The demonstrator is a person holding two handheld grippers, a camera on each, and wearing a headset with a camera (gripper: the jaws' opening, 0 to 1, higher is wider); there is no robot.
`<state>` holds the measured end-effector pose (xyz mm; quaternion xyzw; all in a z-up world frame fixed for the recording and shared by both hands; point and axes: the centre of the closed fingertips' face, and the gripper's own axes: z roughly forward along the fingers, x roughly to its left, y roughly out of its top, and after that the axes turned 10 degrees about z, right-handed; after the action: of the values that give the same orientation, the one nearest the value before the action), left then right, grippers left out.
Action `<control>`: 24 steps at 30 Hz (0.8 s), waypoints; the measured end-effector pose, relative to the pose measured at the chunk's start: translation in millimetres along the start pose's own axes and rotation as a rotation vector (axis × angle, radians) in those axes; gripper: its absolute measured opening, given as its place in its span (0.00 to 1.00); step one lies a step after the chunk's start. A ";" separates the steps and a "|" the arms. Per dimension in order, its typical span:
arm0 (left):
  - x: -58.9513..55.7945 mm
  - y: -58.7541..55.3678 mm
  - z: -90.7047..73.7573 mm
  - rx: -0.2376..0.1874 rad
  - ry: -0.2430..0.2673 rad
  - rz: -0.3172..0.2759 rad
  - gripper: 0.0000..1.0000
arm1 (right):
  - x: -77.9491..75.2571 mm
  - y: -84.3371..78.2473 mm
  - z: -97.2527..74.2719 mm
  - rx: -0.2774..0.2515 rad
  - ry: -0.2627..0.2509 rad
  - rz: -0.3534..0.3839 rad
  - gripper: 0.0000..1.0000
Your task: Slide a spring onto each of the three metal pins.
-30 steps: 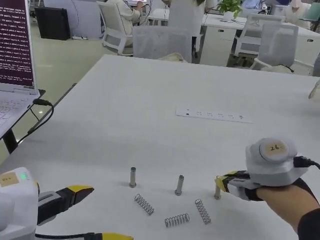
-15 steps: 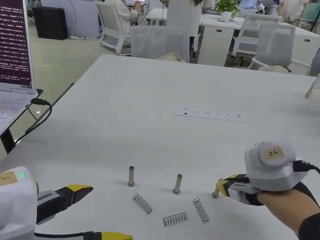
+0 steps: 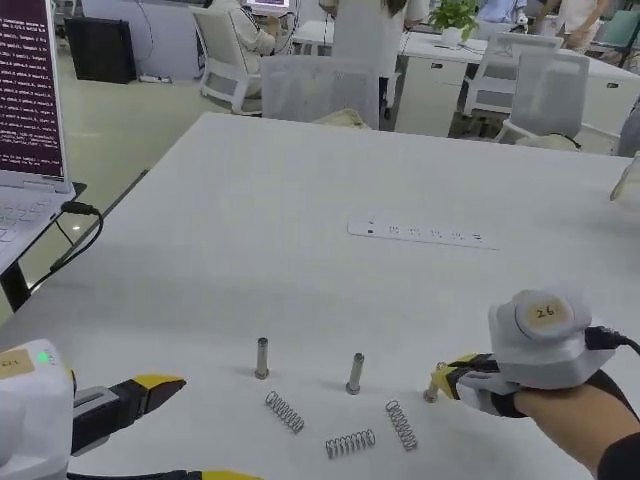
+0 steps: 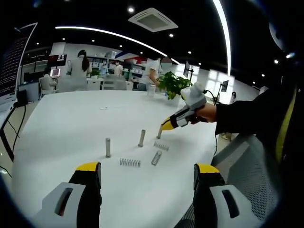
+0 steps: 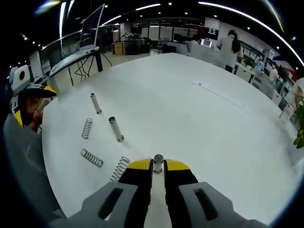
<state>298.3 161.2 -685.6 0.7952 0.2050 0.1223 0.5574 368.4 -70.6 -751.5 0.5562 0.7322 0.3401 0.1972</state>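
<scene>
Springs (image 3: 350, 443), all three, are seen lying loose on the bench (image 3: 300, 200) before the pins (image 3: 355, 372), unmoved over the last second; the right pin (image 5: 158, 160) is kept gripped by the right claw (image 5: 158, 167); the left claw (image 4: 147, 168) is held open; nothing is threaded yet.

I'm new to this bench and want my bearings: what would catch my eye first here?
Three metal pins stand upright in a row near the front edge of the white table, with three springs lying loose just in front of them, none on a pin yet. The right claw is closed around the rightmost pin, while the left claw hangs open at the lower left of the head view.
</scene>
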 end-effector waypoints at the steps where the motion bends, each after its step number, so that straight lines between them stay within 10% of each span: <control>1: -0.2 -0.2 0.1 0.001 -0.001 0.001 0.77 | 0.3 0.2 0.0 -0.001 0.002 0.001 0.07; 24: -1.0 0.6 0.8 -0.005 -0.004 -0.001 0.76 | 1.2 -11.1 -16.3 0.006 -0.007 0.036 0.12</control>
<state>297.9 159.9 -685.2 0.7938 0.2040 0.1208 0.5601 349.6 -75.7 -748.0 0.5712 0.7223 0.3395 0.1920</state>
